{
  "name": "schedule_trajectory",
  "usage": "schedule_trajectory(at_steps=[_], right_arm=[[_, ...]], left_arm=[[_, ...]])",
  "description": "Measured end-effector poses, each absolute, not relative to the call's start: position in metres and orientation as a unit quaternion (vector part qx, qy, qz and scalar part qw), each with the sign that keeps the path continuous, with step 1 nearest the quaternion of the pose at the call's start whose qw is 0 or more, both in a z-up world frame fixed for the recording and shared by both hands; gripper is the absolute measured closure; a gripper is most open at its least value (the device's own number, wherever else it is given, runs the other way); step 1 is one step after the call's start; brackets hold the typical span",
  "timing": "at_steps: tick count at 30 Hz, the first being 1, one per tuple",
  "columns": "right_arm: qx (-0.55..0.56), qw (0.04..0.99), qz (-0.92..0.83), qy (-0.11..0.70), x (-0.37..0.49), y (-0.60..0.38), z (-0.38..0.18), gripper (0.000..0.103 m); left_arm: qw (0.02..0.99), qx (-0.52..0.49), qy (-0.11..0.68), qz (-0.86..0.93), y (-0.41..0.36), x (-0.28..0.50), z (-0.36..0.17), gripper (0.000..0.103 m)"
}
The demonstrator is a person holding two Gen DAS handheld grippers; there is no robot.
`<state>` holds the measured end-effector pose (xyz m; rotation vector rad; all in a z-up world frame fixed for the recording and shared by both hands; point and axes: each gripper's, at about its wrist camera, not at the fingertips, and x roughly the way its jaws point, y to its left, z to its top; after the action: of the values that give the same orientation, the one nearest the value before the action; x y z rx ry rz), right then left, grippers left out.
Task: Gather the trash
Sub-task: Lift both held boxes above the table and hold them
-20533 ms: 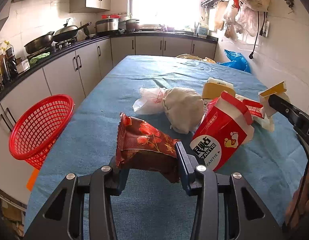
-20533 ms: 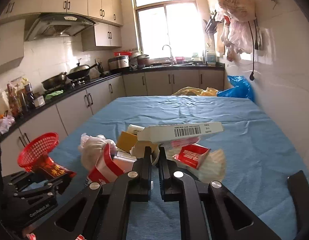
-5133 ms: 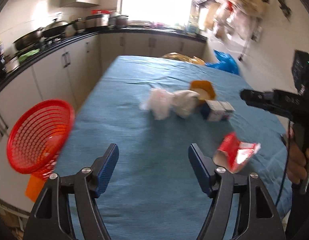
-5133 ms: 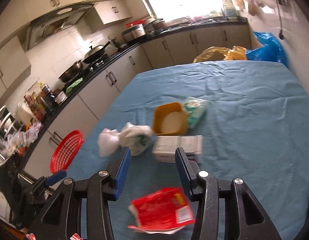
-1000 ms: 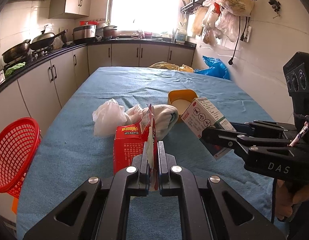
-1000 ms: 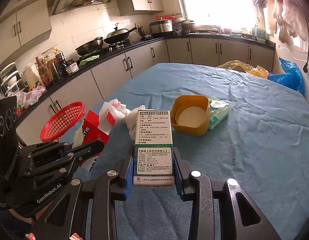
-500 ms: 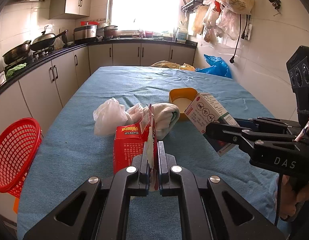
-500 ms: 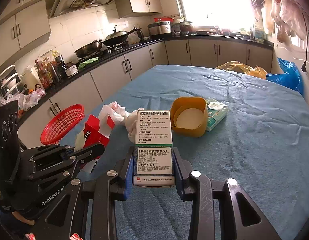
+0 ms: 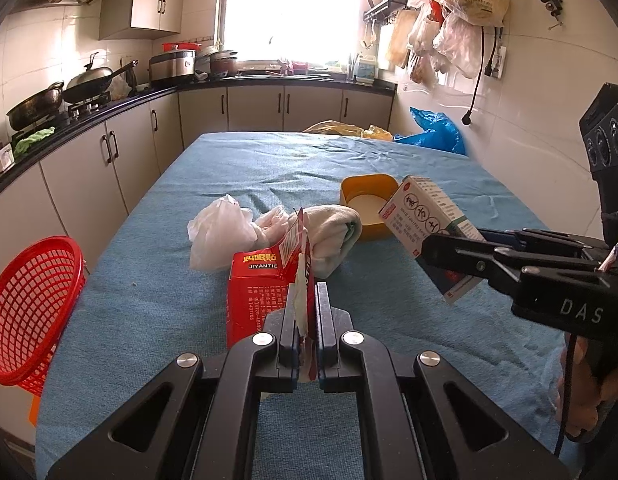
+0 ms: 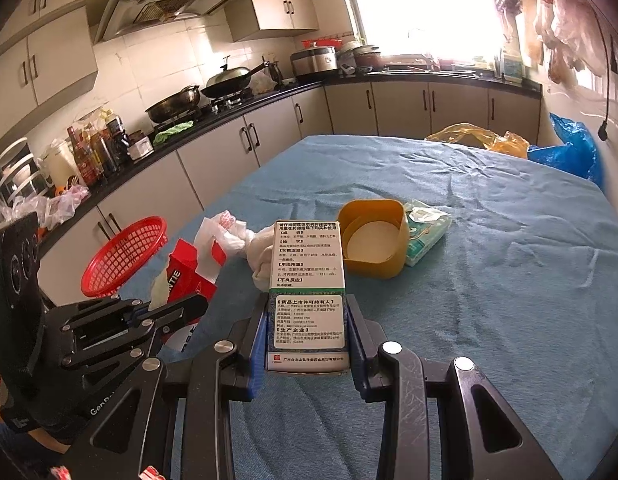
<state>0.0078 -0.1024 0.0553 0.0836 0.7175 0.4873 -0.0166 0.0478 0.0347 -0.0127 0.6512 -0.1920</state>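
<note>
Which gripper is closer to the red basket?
Left. The left gripper, pinching the red carton, is nearer the red basket; the right gripper, with the white box, is farther away.

My right gripper [image 9: 449,246] hides the box's [image 9: 423,210] lower end; the basket [image 9: 27,312] runs off the left edge.

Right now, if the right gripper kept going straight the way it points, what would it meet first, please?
Probably the whitish cloth bundle, just beyond the held medicine box; the yellow tub lies slightly right. Depth is unclear.
</note>
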Motion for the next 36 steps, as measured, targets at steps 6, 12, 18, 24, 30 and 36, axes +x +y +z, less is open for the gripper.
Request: schedule_trajectory(at_steps=[6, 12, 18, 24, 30, 36], right_arm=[[0.081, 0.911, 0.219, 0.34, -0.007, -0.118, 0.061, 0.066], [0.094, 0.914, 0.217, 0.329, -0.032, -0.119, 0.066, 0.066], [0.087, 0.915, 0.222, 0.324, -0.046, -0.111, 0.072, 0.066], [0.079, 0.916, 0.226, 0.322, -0.055, -0.102, 0.076, 0.066], [0.07, 0.916, 0.229, 0.321, -0.061, -0.095, 0.08, 0.066], [0.065, 0.916, 0.23, 0.322, -0.064, -0.088, 0.083, 0.066]], left_arm=[[0.948, 0.004, 0.309, -0.074, 0.049, -0.028, 0.035, 0.097], [0.953, 0.017, 0.297, -0.055, 0.051, -0.048, 0.043, 0.097], [0.956, 0.024, 0.288, -0.038, 0.062, -0.063, 0.048, 0.097], [0.958, 0.024, 0.285, -0.031, 0.062, -0.068, 0.053, 0.097], [0.96, 0.019, 0.278, -0.029, 0.065, -0.074, 0.058, 0.097], [0.961, 0.013, 0.274, -0.027, 0.07, -0.078, 0.062, 0.097]])
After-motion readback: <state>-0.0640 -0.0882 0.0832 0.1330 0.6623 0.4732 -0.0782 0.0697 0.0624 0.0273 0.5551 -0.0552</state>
